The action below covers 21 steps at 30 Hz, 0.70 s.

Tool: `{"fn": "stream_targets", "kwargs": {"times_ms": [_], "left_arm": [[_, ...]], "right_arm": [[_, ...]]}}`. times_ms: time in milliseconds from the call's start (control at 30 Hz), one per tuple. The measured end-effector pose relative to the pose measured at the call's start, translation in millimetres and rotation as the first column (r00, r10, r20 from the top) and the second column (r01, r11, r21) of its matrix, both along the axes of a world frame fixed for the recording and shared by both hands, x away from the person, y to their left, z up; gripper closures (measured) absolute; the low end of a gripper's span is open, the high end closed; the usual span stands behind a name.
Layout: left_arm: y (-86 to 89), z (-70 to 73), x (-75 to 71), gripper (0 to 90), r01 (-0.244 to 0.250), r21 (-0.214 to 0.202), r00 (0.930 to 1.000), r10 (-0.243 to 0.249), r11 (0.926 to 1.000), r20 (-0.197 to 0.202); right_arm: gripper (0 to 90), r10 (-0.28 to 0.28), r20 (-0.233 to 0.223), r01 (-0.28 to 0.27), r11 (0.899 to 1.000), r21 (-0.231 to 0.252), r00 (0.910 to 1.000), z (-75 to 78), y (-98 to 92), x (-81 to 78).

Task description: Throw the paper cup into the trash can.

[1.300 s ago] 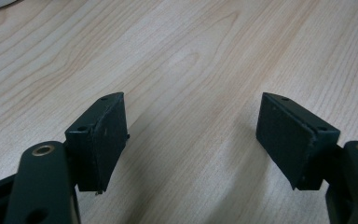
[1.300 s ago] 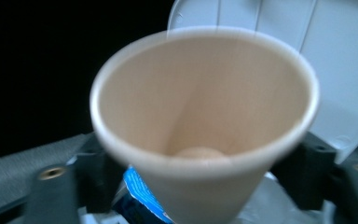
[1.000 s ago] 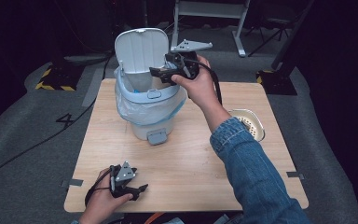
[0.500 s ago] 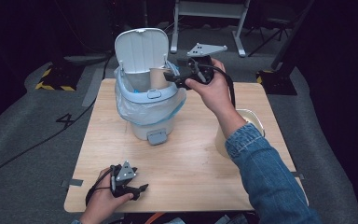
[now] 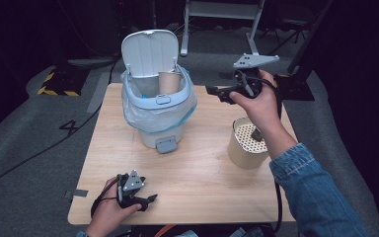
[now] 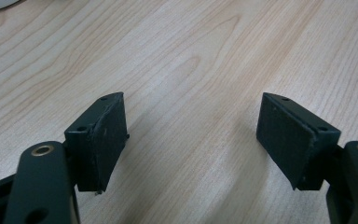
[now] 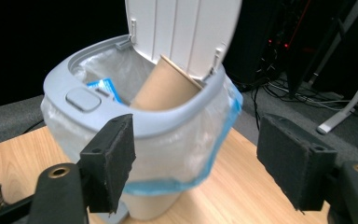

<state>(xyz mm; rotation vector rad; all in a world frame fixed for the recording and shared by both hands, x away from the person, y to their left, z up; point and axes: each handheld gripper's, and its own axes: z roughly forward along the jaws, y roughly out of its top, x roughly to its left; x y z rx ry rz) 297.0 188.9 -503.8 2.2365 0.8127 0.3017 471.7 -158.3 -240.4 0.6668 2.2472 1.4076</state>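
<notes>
Paper cup [image 5: 168, 82] sits tilted inside the lined bin [image 5: 158, 106] at upper centre, leaning on the open lid [image 5: 149, 53], so it could snag the lid if that drops. Right gripper [image 5: 216, 92] hangs beside the bin, jaws apart and empty, having just narrowed a bit. Left gripper [image 5: 149, 199] rests wide open at lower left, and the perforated tub [image 5: 246, 142] under the right wrist looks easy to knock.

Lighting: overhead, bright on the surface [image 5: 202, 163]; surroundings dark. Soft shadows beneath left hand-held gripper [image 6: 191, 135]. Quality: high view soft; nearest parts of right hand-held gripper [image 7: 196, 163] blurred.
</notes>
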Motion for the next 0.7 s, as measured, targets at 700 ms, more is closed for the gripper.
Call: {"fn": "stream_targets", "kwargs": {"times_ms": [700], "left_arm": [[3.5, 0.5, 0.9, 30.9, -0.018, -0.023, 0.9998, 0.018, 0.9996, -0.007]], "right_arm": [[28.0, -0.084, -0.04, 0.086, 0.996, 0.035, 0.9956, -18.5, -104.1, -51.6]]}}
